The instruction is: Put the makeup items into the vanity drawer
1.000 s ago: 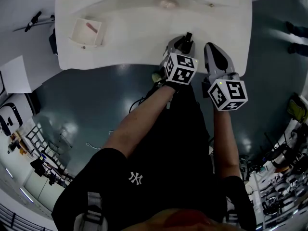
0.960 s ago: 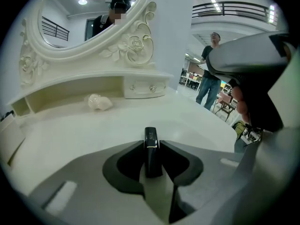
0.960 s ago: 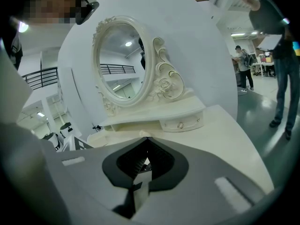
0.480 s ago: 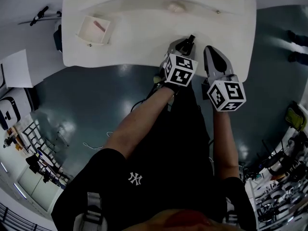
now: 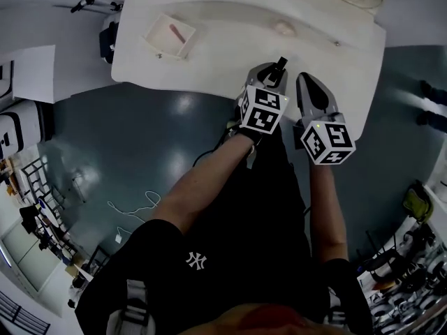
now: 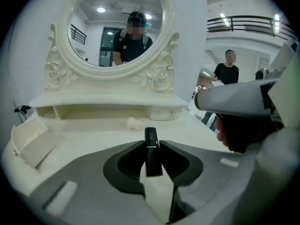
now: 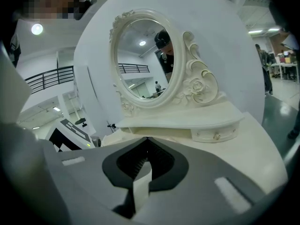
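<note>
My left gripper is over the front of the white vanity table, shut on a black lipstick tube. In the left gripper view the tube stands upright between the jaws of that gripper, its top poking out past the tips. A pulled-out white drawer lies on the table's left part with a pink item inside; it shows at the left edge of the left gripper view as the drawer. My right gripper hovers beside the left one, its jaws shut with nothing between them.
An ornate oval mirror stands at the back of the table above a low shelf with a small closed drawer. A small pale lump lies on the tabletop ahead of the left gripper. A dark floor surrounds the table.
The head view has swung, so the table and drawer sit further right in the picture. Both grippers keep roughly the same pose; the left still holds the tube.
</note>
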The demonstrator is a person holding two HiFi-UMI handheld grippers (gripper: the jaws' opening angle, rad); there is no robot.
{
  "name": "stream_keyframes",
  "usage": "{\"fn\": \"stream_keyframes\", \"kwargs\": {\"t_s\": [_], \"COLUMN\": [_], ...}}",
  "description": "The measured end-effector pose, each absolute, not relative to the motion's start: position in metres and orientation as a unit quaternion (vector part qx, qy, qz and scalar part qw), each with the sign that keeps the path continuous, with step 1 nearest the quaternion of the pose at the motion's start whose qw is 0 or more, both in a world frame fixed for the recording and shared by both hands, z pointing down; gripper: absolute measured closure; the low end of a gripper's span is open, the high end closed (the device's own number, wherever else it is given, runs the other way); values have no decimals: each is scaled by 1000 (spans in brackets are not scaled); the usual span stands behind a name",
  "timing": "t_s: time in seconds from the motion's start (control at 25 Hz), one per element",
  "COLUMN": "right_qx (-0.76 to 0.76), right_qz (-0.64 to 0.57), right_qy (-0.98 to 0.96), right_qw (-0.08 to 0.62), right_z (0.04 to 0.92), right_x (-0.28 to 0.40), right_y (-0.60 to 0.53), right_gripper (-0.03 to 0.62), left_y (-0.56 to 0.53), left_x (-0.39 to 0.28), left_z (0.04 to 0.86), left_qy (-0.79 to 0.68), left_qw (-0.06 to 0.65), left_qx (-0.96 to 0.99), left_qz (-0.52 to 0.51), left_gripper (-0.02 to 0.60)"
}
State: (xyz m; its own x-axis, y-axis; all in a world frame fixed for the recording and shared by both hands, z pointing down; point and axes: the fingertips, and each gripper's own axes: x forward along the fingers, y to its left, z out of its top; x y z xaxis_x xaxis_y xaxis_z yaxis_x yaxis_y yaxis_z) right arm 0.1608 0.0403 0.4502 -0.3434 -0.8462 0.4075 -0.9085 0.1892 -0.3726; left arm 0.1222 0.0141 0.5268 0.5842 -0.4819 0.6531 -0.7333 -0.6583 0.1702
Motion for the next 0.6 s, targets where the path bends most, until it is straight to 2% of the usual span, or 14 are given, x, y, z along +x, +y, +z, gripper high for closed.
{"fn": "stream_keyframes", "kwargs": {"t_s": [0.6], "right_qx": [501], "right_qz": [244], "right_qy": [-827], "right_qw": [74], "right_z": [415], "right_x": [67], "right_y": [7], "right_gripper": [572], "left_y": [-24], "left_x": [17], "left_z": [467], "left_qy": [-447], "left_qw": [220], "left_qx": [836], "left_qz": [232], "left_gripper": [483]}}
